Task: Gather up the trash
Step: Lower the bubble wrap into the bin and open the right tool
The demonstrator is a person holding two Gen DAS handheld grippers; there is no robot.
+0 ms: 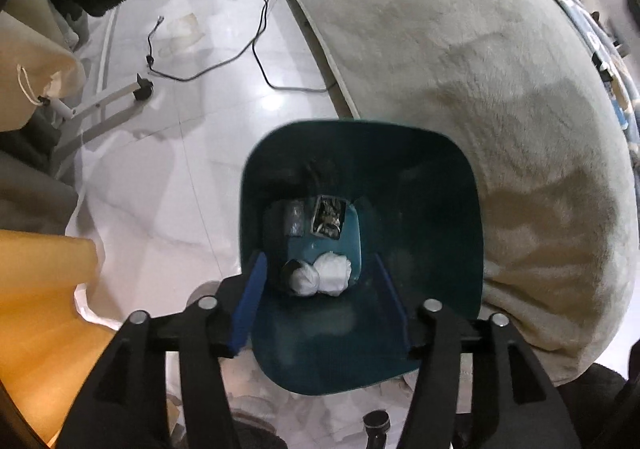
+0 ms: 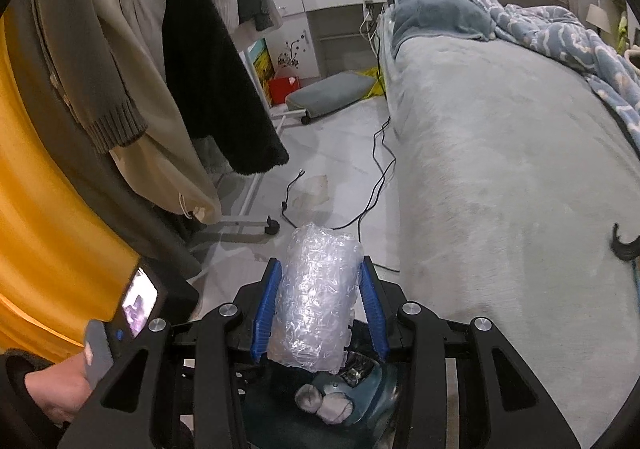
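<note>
**Jaws and Trash: Stock at the Bin**

Jaws, left: yours on the left gripper stand apart over the mouth of the bin, nothing between the blue pads. No contact with the bin wall can be made out.

Jaws, right: yours on the right gripper are clamped on a wad of bubble wrap, both pads pressing its sides. The wad stands upright and pokes out past the fingertips, above the bin's opening as seen low in the right wrist view.

Bin, teal, on the floor, just beside the grey bed. Contents, at the bottom:
- two white paper balls, touching each other
- one dark foil wrapper
- one small clear plastic piece, beside the wrapper

Floor, other: black cable, loose, well apart from the bin; clothes rack foot near it.

Your hand grips the left handle at the lower left of the right wrist view.
</note>
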